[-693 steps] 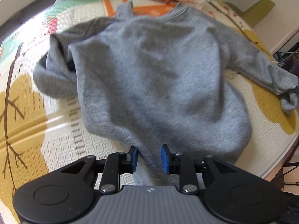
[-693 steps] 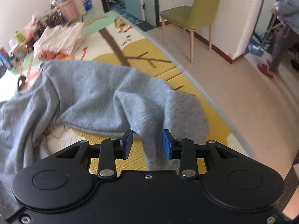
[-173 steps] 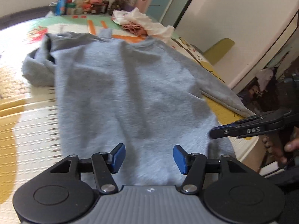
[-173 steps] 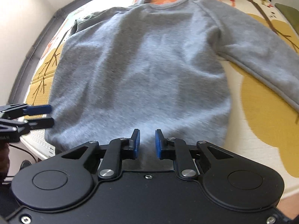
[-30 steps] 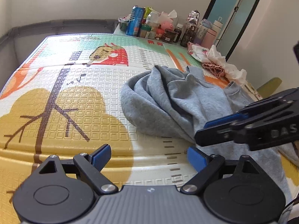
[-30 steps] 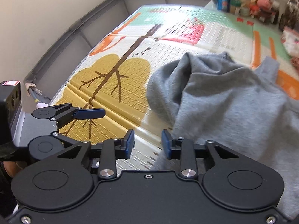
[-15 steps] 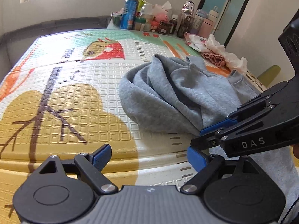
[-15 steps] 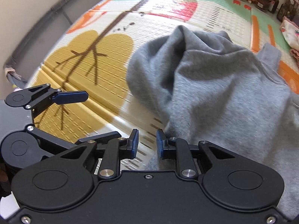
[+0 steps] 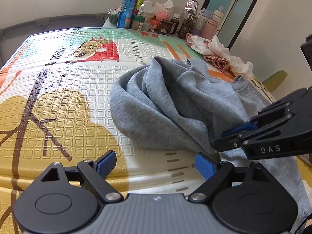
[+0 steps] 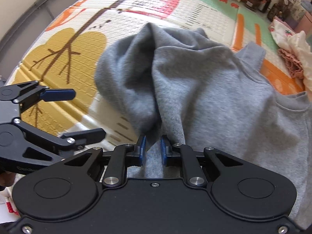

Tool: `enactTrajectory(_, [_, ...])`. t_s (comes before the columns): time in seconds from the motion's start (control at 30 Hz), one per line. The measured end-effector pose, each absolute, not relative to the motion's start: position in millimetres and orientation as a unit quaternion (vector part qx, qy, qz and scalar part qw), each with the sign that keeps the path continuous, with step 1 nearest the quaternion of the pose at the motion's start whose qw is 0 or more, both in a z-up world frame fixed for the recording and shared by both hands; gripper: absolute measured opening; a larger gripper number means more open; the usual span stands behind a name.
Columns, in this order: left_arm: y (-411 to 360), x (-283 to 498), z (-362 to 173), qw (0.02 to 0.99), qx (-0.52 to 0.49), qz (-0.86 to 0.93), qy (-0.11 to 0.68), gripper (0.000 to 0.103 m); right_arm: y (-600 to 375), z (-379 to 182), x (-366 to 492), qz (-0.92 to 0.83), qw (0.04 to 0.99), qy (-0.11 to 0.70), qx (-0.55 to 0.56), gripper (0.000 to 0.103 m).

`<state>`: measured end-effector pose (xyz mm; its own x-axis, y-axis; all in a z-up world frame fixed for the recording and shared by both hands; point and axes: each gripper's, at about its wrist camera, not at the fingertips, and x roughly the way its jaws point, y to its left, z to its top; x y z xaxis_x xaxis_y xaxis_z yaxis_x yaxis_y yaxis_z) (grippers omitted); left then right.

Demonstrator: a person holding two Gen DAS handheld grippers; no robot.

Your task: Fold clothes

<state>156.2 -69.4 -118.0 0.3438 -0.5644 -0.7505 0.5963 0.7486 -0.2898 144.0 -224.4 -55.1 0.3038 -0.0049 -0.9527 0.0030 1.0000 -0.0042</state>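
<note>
A patterned foam play mat [image 9: 58, 101] covered the whole work surface and gave the garment a flat bed. On it lay the grey sweatshirt [image 10: 204, 89], its body spread toward the right of the right wrist view while one sleeve sat bunched in a rumpled heap [image 9: 152, 105] at the near left side; judged from this lie, the sleeve had yet to be drawn out before any fold. Along the mat's far edge stood a cluster of bottles and jars [image 9: 148, 19], with a small pile of light clothes [image 9: 220, 56] beside it, well apart from the work. The left gripper [image 9: 154, 164] hung over bare mat just short of the heap, fingers spread wide and holding nothing, apparently kept ready as a second hold. The right gripper [image 10: 153, 148] pointed steeply down at the heap's near edge, its jaws closing with a fold of grey cloth between the pads, presumably to lift the sleeve free.
</note>
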Motion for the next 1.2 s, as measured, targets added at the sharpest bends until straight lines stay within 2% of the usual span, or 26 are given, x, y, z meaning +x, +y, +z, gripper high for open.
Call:
enactTrajectory(0.47, [-81.4,186.8,-135.3,0.809,-0.006,-0.346,0.475,0.090,-234.5,-69.1,154.2,0.021,0.816,0.577,0.029,0.017])
enactTrajectory(0.53, [-78.2,191.6,-136.8,0.807,-0.021,-0.350,0.476,0.084,-234.8,-71.6,155.7,0.027,0.816,0.577,0.033,0.018])
enactTrajectory(0.57, [-77.2,194.2,-137.9,0.804,-0.028,-0.353,0.477,0.076,-234.9,-72.9,156.5,0.030,0.815,0.577,0.035,0.018])
enactTrajectory(0.67, [-78.6,201.4,-143.4,0.793,-0.042,-0.358,0.491,0.042,-235.5,-75.9,158.7,0.033,0.815,0.577,0.043,0.018])
enactTrajectory(0.77, [-80.1,203.6,-145.6,0.800,-0.037,-0.347,0.489,0.024,-236.3,-77.4,159.2,0.035,0.815,0.576,0.046,0.018])
enactTrajectory(0.87, [-75.9,204.9,-144.6,0.801,-0.052,-0.344,0.488,0.016,-237.3,-77.7,158.8,0.037,0.817,0.574,0.050,0.018])
enactTrajectory(1.07, [-73.5,202.8,-135.1,0.806,-0.050,-0.336,0.486,0.014,-233.4,-74.7,154.2,0.046,0.827,0.558,0.059,0.019])
enactTrajectory(1.2, [-68.6,200.6,-126.0,0.811,-0.055,-0.333,0.478,0.013,-222.3,-72.1,151.6,0.047,0.833,0.549,0.047,0.027])
